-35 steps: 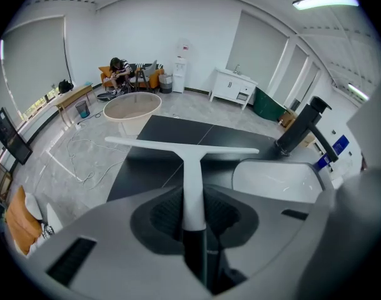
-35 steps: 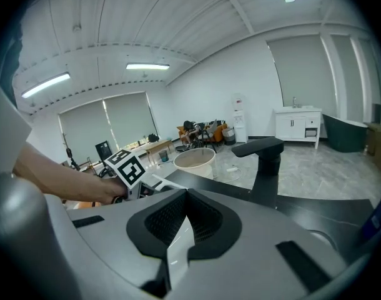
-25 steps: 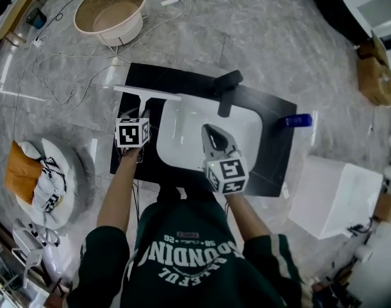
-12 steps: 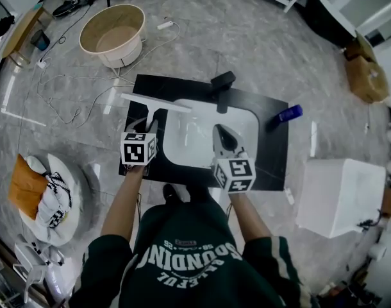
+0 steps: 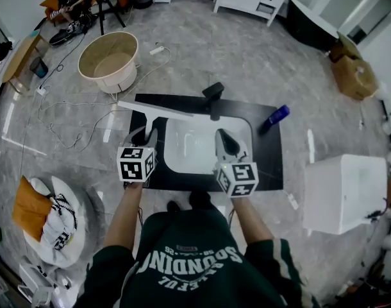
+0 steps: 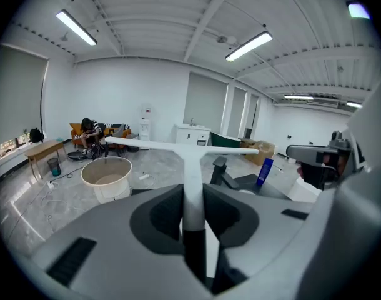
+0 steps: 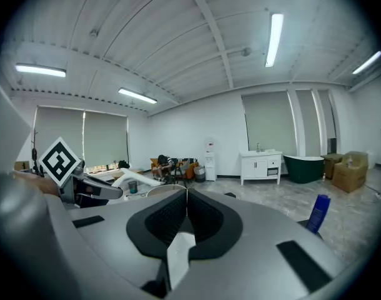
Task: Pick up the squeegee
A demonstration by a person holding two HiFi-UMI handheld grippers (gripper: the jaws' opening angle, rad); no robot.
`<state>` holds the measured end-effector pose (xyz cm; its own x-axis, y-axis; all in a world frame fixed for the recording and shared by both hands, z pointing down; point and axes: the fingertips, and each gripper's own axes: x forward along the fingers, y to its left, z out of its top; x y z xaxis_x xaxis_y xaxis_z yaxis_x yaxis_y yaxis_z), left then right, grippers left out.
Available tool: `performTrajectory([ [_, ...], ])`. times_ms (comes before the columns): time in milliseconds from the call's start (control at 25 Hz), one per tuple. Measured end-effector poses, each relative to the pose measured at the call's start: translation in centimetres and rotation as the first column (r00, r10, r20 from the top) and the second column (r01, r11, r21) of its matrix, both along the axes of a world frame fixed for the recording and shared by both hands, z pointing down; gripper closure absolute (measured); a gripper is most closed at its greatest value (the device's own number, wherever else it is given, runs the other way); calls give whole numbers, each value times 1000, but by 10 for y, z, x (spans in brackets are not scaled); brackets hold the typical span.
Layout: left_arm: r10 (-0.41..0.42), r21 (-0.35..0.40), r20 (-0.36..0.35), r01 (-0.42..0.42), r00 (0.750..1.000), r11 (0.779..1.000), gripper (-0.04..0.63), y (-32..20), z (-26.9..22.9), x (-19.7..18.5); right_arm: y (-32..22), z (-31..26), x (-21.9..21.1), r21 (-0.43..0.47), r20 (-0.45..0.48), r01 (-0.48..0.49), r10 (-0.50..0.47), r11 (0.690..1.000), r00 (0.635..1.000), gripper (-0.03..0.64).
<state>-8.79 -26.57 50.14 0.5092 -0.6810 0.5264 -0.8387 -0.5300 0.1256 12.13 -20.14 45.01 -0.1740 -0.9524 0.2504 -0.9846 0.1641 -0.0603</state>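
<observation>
The squeegee (image 5: 156, 111) is white and T-shaped, its long blade level above the left back corner of the black counter (image 5: 269, 162). In the left gripper view its handle (image 6: 193, 192) runs straight up between the jaws to the crossbar. My left gripper (image 5: 146, 135) (image 6: 193, 200) is shut on that handle and holds it in the air. My right gripper (image 5: 224, 138) (image 7: 186, 194) hovers over the white sink basin (image 5: 189, 147), shut, with its pads meeting and nothing between them.
A black faucet (image 5: 213, 95) stands at the sink's back edge and a blue bottle (image 5: 277, 115) lies on the counter's right. A round beige tub (image 5: 109, 59) and loose cables lie on the floor at the left, a white box (image 5: 346, 191) at the right.
Both grippers have risen. The squeegee has come up with the left gripper, away from the counter, its blade still level. The right gripper stays shut and bare.
</observation>
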Motion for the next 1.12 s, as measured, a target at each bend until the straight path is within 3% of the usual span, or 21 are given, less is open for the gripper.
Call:
performTrajectory([
  [400,33,104,-29,-30,999,994,517,10,-47,5,18,-17,12,34,-5,-55,55,998,998,615],
  [1120,67,149,-61,-58,996,987,517,20,-51,16,26,-2,13,-4,1,-55,55,998,998,615],
])
